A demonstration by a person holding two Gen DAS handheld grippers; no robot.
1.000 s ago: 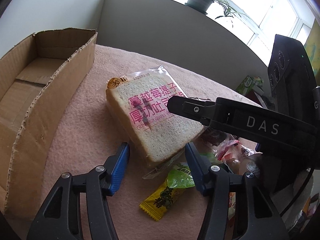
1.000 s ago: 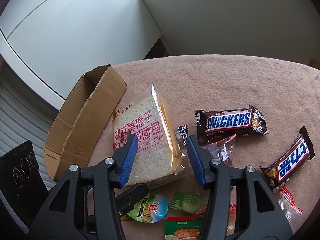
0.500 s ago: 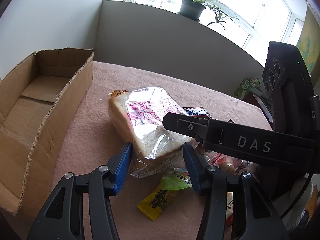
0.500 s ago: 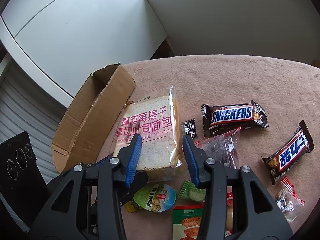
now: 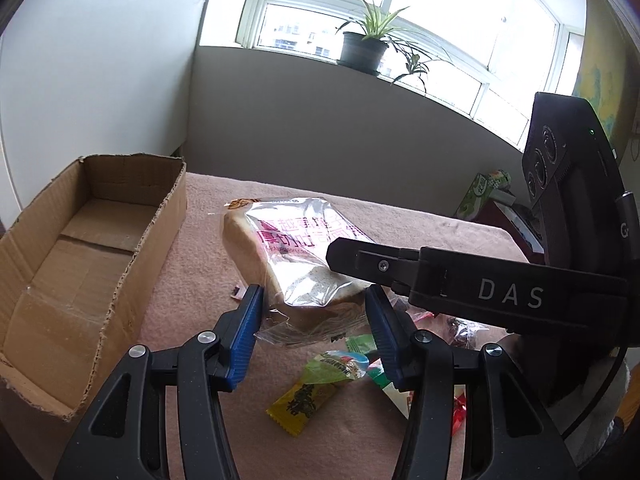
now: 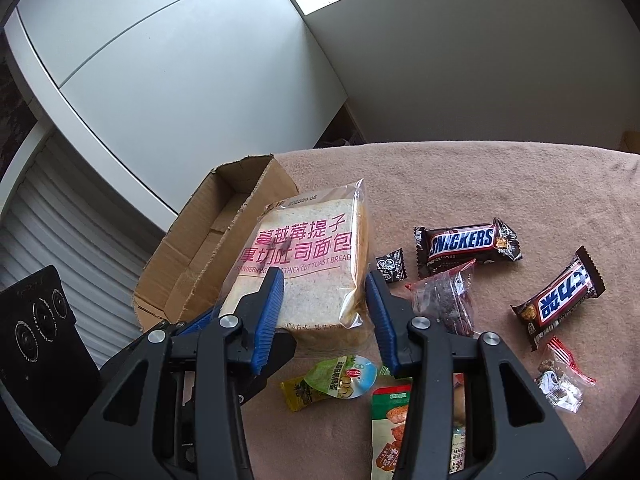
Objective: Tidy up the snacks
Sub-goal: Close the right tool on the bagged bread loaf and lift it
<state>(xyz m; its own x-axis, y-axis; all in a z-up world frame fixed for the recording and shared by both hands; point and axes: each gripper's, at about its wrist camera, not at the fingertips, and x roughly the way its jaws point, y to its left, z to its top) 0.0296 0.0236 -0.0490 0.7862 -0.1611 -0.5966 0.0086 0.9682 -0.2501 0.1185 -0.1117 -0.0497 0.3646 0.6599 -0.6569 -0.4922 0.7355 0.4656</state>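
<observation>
A potted plant [image 5: 362, 50] stands on the bright windowsill [image 5: 304, 58].

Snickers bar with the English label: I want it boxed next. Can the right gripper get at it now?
Probably not yet: the right gripper, whose jaws have just been closing, has the bread packet between them. The Snickers bar itself lies uncovered on the cloth.

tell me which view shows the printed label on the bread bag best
The right wrist view: the bread bag faces the camera with its pink print readable. In the left wrist view, glare washes over it and the right gripper's finger covers part.
</observation>
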